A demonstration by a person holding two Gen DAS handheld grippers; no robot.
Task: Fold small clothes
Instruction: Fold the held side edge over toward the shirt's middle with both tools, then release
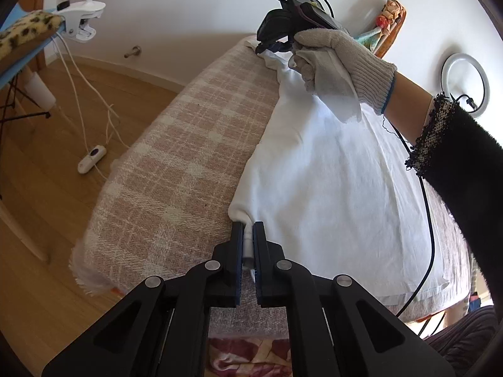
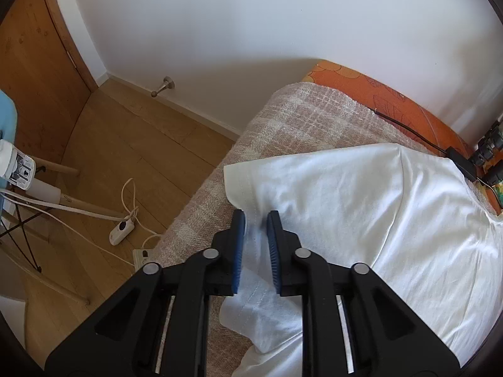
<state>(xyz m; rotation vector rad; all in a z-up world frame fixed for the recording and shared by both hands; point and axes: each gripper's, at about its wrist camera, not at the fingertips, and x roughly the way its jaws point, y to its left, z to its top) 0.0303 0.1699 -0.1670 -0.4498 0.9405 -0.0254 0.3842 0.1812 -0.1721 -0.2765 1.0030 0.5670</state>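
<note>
A white t-shirt lies on a bed covered by a pink plaid blanket. My left gripper is shut on a folded edge of the shirt near the blanket's side. The right gripper, held by a gloved hand, sits at the shirt's far end. In the right wrist view the right gripper is open, its blue pads on either side of the white shirt, with cloth bunched between and below the jaws.
Wooden floor lies left of the bed, with white cables and a switch. A power strip lies on the floor. A chair with a clamp lamp stands at left. An orange sheet and black cable run along the wall.
</note>
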